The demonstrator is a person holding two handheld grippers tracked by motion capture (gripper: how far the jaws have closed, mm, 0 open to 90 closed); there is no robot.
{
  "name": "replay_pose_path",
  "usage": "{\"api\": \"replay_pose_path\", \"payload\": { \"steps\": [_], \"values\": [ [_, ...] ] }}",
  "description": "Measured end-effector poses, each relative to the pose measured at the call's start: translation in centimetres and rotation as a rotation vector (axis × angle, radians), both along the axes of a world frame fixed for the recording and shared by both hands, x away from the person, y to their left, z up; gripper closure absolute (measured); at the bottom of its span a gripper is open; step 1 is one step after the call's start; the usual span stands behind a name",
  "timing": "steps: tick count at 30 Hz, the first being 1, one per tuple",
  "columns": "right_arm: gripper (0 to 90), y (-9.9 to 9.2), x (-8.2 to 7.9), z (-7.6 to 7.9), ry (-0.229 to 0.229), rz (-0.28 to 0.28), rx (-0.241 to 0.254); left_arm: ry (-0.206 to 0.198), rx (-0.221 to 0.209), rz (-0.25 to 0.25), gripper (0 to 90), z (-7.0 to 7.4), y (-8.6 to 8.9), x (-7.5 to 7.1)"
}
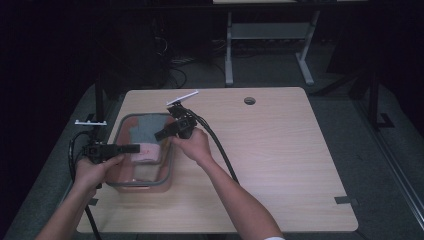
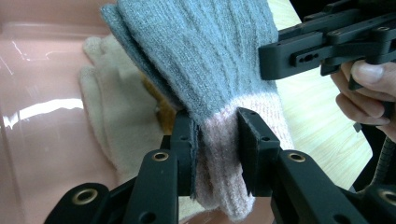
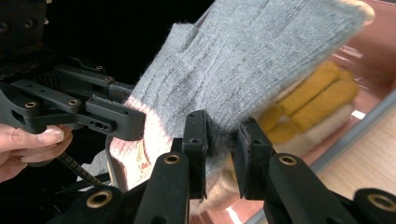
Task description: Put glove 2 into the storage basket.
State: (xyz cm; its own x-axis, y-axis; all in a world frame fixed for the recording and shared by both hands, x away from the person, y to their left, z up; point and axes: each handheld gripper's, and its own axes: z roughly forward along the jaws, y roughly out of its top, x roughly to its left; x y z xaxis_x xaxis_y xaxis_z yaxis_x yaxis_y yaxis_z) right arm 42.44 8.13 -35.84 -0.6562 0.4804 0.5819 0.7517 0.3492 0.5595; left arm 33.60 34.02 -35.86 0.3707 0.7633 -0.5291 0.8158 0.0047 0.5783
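A grey knitted glove (image 1: 144, 127) with a pink cuff (image 1: 146, 152) is held over a pink bin (image 1: 168, 172). My left gripper (image 1: 136, 148) is shut on the pink cuff (image 2: 217, 154), its jaws pinching the knit (image 2: 217, 126). My right gripper (image 1: 161, 133) is shut on the grey part of the same glove (image 3: 252, 60), near its edge (image 3: 222, 133). Each gripper view also shows the other gripper (image 2: 299, 53) (image 3: 112, 119) on the glove (image 2: 205, 56). Below it in the bin lie a cream glove (image 2: 112, 116) and a yellow glove (image 3: 308, 93).
The bin has a grey rim (image 3: 355, 135) and stands at the left side of a light wooden table (image 1: 280, 150). A round cable hole (image 1: 249, 100) is at the table's far edge. A white flat piece (image 1: 182, 97) lies behind the bin.
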Motion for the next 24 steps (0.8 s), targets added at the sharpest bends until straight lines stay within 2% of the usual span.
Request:
{"api": "replay_pose_path", "payload": {
  "steps": [2, 3, 5, 8, 12, 19, 24],
  "values": [
    [76.6, -0.3, 0.0, 0.0, -0.014, -0.013, -0.013, 0.006, 0.022, 0.009, 69.9, -0.3, 0.1, 0.0],
    [76.6, -0.5, 0.1, 0.0, -0.017, -0.028, -0.012, 0.014, 0.017, 0.017, 70.0, -0.5, 0.2, 0.0],
    [76.6, -1.0, 0.2, -0.1, -0.014, -0.037, -0.007, 0.031, 0.056, 0.022, 70.1, -1.2, 0.3, 0.1],
    [76.5, -1.6, 0.2, 0.1, -0.018, -0.04, -0.011, 0.068, 0.046, 0.022, 70.1, -2.4, 0.5, 0.2],
    [76.2, -2.0, 0.0, 0.3, -0.022, -0.045, -0.01, 0.09, 0.081, -0.001, 70.0, -3.3, 0.3, 0.3],
    [75.6, -2.6, -0.3, 0.4, -0.035, -0.05, -0.01, 0.127, 0.136, -0.022, 67.2, -3.6, 0.3, 0.7],
    [74.9, -3.1, -0.5, 0.4, -0.033, -0.063, -0.006, 0.119, 0.162, -0.021, 58.5, -3.5, 0.4, 0.9]
  ]
}}
